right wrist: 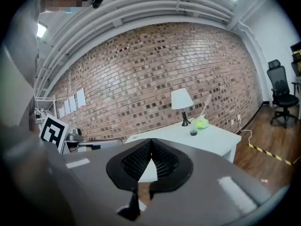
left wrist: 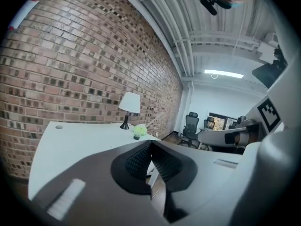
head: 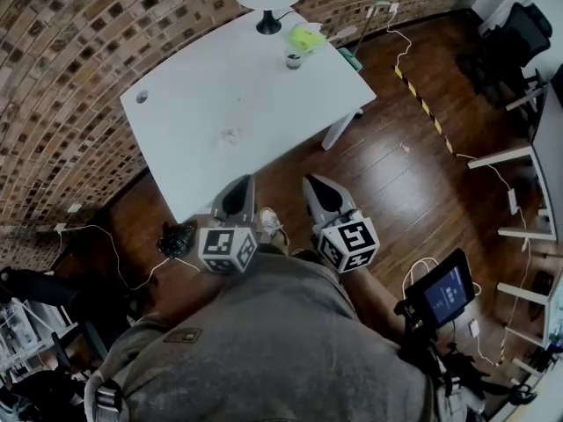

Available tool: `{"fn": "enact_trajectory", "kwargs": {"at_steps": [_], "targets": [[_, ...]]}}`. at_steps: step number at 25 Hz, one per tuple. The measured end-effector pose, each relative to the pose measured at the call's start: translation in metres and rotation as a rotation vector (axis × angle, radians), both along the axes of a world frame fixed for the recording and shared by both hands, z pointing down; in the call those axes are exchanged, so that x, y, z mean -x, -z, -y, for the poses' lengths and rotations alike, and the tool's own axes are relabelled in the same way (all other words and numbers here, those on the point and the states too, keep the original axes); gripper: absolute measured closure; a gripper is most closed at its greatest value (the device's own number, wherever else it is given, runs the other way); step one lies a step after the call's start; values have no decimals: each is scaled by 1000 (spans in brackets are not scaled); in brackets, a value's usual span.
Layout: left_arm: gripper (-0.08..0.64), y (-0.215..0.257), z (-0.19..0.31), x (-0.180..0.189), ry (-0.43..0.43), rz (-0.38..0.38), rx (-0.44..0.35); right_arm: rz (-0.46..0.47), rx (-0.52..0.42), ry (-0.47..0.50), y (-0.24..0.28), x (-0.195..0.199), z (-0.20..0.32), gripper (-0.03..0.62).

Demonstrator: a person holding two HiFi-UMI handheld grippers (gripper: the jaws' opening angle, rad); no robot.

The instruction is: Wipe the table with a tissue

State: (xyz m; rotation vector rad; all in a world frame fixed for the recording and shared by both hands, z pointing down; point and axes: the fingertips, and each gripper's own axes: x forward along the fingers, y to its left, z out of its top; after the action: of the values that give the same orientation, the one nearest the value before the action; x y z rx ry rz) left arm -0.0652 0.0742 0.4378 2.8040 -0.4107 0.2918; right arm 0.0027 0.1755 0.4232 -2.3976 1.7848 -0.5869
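The left tool (head: 239,185) and right tool (head: 318,185) are both closed and empty, short of the near edge of the white surface (head: 193,104). The green tissue box (head: 305,36) sits at its far corner. No wiping has begun.

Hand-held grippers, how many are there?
2. The left hand-held gripper is at the table's near edge; the right hand-held gripper is beside it, over the wooden floor. No others show.
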Motion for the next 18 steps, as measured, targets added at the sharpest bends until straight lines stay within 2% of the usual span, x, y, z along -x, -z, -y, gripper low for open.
{"fn": "enact_trajectory", "kwargs": {"at_steps": [6, 18], "targets": [[558, 1, 54, -34, 37, -15, 24, -21, 18, 34, 10, -40, 58, 580], [558, -27, 121, -46, 228, 47, 43, 2, 57, 213, -6, -81, 140, 580]]}}
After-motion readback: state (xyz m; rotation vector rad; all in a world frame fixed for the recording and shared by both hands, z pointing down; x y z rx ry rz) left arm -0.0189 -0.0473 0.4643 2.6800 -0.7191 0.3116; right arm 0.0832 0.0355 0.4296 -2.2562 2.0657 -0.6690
